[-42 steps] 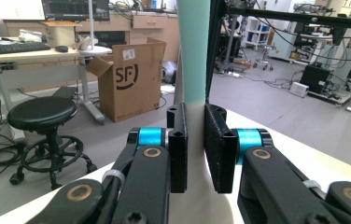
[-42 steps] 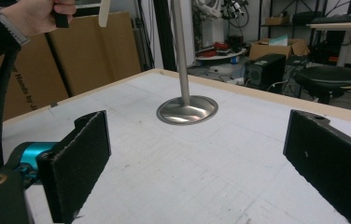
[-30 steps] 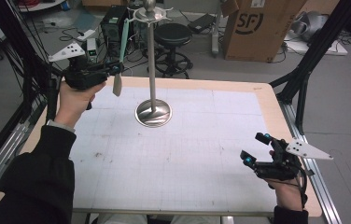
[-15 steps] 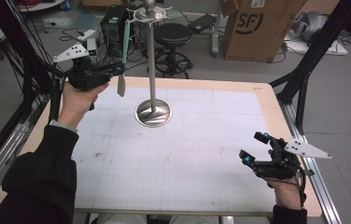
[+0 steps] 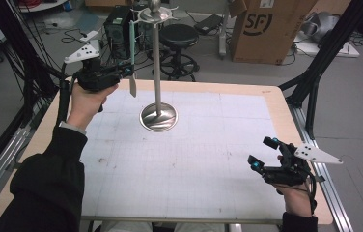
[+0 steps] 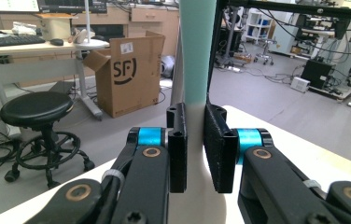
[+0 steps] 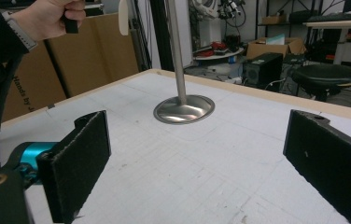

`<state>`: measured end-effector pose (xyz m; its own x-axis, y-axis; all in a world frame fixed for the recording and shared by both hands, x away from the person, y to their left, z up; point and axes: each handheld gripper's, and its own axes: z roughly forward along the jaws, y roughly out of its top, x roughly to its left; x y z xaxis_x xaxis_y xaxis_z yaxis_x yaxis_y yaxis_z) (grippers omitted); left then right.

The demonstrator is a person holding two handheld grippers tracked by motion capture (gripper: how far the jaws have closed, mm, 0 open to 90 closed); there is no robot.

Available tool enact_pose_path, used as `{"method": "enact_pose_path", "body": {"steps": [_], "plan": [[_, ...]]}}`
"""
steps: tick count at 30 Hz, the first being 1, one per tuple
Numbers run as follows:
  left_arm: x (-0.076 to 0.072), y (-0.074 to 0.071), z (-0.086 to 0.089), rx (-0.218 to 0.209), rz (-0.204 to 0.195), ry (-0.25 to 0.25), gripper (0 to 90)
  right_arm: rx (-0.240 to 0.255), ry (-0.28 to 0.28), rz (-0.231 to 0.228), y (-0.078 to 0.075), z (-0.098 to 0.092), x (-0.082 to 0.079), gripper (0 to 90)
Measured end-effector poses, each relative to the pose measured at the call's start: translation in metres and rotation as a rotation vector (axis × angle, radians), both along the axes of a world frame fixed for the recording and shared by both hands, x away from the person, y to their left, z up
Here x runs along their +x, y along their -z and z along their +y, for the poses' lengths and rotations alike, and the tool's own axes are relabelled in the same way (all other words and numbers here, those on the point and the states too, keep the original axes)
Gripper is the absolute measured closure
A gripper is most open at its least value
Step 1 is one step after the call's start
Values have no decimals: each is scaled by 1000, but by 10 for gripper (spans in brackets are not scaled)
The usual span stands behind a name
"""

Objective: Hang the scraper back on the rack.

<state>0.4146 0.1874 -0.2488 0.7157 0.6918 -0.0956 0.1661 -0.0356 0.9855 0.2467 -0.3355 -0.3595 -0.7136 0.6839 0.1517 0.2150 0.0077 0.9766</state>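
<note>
A utensil with a teal handle (image 5: 132, 46) and a pale blade hangs upright from my left gripper (image 5: 124, 73), which is shut on it near where handle meets blade. In the left gripper view the utensil (image 6: 196, 60) rises between the pads (image 6: 178, 144). It is held at the table's far left, just left of a metal stand's pole (image 5: 157, 63). The stand has a round shiny base (image 5: 158, 117) and hooks at its top (image 5: 155, 12). My right gripper (image 5: 260, 151) rests open at the near right with nothing in it. Its view shows the stand base (image 7: 184, 108) ahead.
The white gridded mat (image 5: 194, 159) lies on a table with a wooden rim (image 5: 276, 96). Behind the table stand a black stool (image 5: 179, 36) and a cardboard box (image 5: 266, 29). Black frame struts (image 5: 314, 87) rise at the right, and cables hang at the far left.
My left gripper has carried the utensil a little to the right, closer to the stand's pole. The right gripper has stayed where it was.
</note>
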Motion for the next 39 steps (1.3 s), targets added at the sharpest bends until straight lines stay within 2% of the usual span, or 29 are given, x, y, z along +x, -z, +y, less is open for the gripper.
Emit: {"method": "enact_pose_path", "body": {"steps": [2,4,8,13,17,19,21,23,26,32,35,39], "plan": [[0,1,-1,-6,0,-15,785,0,1,-2,0,0,0,65],[0,1,-1,-17,9,-14,711,-3,-2,-5,0,1,0,65],[-4,-1,1,3,13,-14,625,-3,-4,-9,-1,1,0,65],[-13,-1,2,19,14,21,496,-2,-8,-6,-1,2,1,65],[-19,5,-1,57,-1,61,418,-6,-10,-6,-1,4,2,65],[-21,9,-2,72,-2,81,339,-5,-12,-9,-1,5,3,65],[-24,11,-2,76,-8,100,311,-8,-13,-8,-1,6,4,65],[-26,13,-3,77,-7,112,238,-10,-16,-7,-1,6,5,65],[-31,13,-3,85,-15,122,210,-9,-21,-4,0,8,7,65],[-43,14,0,75,-36,156,100,-14,-28,-3,1,11,10,65],[-50,18,2,98,-45,157,75,-14,-28,-5,0,13,10,65],[-62,29,7,106,-54,168,71,-16,-32,-15,-1,16,11,65]]}}
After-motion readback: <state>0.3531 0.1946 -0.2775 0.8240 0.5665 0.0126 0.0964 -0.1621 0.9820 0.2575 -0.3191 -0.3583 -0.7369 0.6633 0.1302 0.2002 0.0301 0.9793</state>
